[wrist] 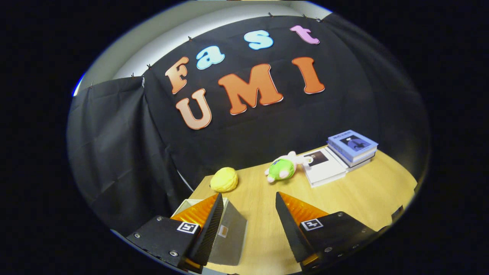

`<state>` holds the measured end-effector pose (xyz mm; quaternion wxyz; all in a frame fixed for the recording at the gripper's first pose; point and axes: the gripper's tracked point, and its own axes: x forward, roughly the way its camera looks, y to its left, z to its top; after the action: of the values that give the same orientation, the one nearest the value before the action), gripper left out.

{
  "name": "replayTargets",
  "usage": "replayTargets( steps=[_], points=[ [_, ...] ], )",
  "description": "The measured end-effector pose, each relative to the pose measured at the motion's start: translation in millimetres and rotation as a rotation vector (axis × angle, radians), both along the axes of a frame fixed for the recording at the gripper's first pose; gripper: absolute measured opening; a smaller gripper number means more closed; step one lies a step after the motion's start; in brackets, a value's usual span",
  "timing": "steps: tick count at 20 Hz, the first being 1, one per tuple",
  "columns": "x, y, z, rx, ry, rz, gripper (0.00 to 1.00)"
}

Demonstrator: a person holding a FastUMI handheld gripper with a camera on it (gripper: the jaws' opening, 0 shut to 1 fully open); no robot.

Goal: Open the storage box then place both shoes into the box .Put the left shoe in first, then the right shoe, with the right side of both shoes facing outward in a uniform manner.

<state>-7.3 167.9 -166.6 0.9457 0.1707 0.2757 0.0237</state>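
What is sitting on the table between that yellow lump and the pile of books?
In the gripper view, a green plush toy lies between the yellow lump and the books, beyond the open fingers, on the wooden table.

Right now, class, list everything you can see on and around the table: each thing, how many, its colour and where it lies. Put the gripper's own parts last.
Table: one, light wood, under everything.
Box: one, grey with a pale rim, at the near table edge, beside and partly behind one finger.
Yellow lump: one, yellow, beyond the fingers, near the cloth wall; what it is I cannot tell.
Plush toy: one, green and pink, lying beside the books.
Books: about three; two blue stacked, one white beneath.
Fingers: two, black with orange sides, spread apart, holding nothing.
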Motion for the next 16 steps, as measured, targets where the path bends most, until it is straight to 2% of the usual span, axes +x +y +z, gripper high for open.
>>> replayTargets(
  steps=[5, 10, 13, 16],
  points=[
    [-12.1, -58.5, 31.4, -0.145, -0.163, -0.027, 0.88],
    [-19.7, -126.2, 86.7, -0.199, -0.349, -0.174, 0.90],
    [-28.9, -146.9, 104.1, -0.232, -0.429, -0.172, 0.90],
    [-34.8, -151.6, 110.7, -0.287, -0.464, -0.136, 0.91]
  ],
)
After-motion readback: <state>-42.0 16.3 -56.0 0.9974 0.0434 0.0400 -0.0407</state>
